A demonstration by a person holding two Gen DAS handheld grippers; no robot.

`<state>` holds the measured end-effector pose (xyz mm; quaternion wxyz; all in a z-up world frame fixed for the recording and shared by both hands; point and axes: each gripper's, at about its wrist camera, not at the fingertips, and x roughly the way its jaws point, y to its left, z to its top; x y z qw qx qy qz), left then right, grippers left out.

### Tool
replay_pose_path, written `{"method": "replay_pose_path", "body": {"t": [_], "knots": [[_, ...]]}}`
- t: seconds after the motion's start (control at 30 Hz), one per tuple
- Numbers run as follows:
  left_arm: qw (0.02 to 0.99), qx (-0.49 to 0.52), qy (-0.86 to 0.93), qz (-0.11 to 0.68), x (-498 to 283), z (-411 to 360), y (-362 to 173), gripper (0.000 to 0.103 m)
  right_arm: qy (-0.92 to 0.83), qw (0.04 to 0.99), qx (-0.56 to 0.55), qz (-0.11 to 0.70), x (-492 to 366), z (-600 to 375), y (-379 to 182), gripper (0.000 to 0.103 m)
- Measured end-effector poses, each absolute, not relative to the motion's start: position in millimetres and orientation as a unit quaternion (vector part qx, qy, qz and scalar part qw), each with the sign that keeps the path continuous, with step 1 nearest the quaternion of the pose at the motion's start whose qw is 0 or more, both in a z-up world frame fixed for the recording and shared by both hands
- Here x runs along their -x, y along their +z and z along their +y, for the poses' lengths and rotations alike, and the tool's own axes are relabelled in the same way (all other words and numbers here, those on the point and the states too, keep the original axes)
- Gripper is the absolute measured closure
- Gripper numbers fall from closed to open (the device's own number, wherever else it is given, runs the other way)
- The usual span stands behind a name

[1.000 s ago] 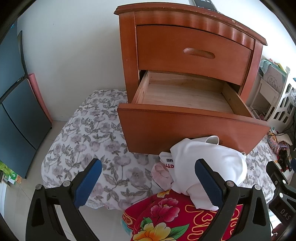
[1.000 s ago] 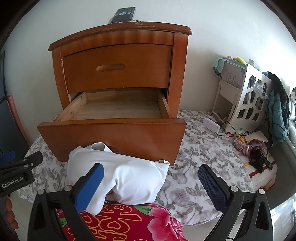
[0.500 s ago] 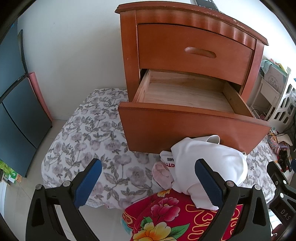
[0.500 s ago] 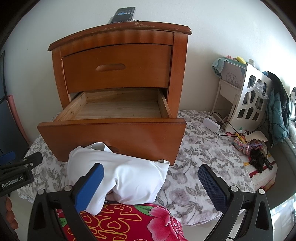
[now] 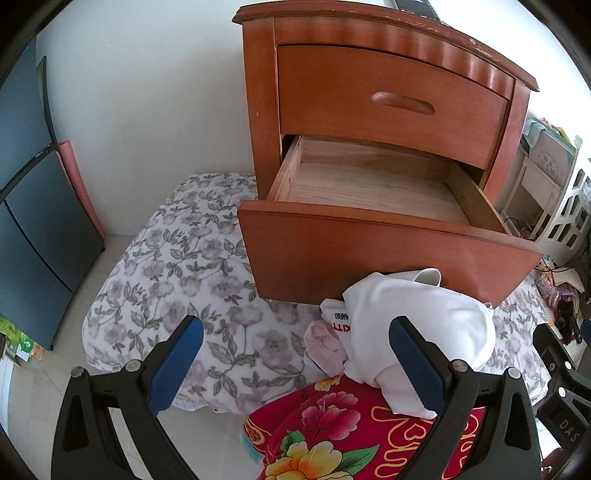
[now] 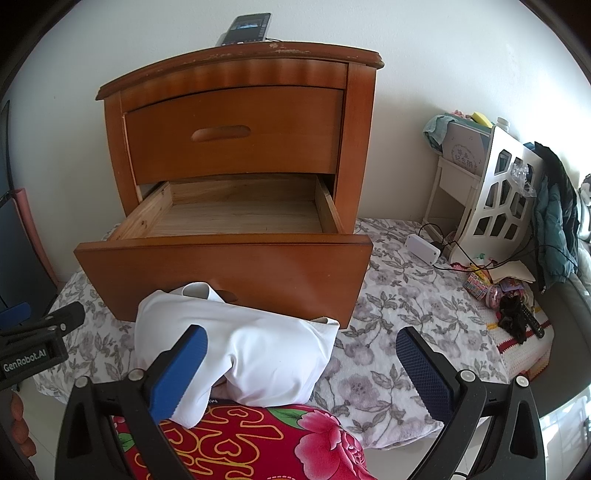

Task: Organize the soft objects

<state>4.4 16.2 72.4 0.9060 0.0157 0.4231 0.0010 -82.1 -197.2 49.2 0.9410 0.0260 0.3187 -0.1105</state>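
Observation:
A crumpled white garment [image 5: 436, 325] [image 6: 266, 354] lies on the floral sheet in front of a wooden nightstand [image 5: 388, 74] [image 6: 236, 110]. Under its left side a small pink cloth [image 5: 325, 339] peeks out. Nearer me lies a red flowered cloth [image 5: 332, 432] [image 6: 258, 443]. The lower drawer [image 5: 369, 184] [image 6: 236, 214] is pulled out and holds nothing. My left gripper [image 5: 295, 365] hovers open, to the left of the white garment. My right gripper [image 6: 301, 369] hovers open just above the garment's near edge. Neither holds anything.
The floral sheet [image 5: 177, 266] [image 6: 399, 295] spreads under the nightstand. A dark cabinet [image 5: 29, 221] stands at the left. At the right are a white cut-out rack [image 6: 498, 195], a white adapter with cables [image 6: 423, 248], small clutter [image 6: 491, 288] and a hanging teal jacket [image 6: 554, 221]. A phone [image 6: 247, 27] rests on the nightstand.
The left wrist view has drifted slightly, so the nightstand sits a little lower and to the right. The right gripper and the clothes have not moved.

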Motion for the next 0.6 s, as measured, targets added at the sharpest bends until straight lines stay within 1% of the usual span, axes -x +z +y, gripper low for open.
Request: {"method": "replay_pose_path", "body": {"t": [0.6], "knots": [[0.904, -0.017, 0.008, 0.428, -6.8, 16.0, 71.0, 0.002, -0.110, 0.941, -0.026, 0.319, 82.0, -197.3, 48.8, 0.000]]}}
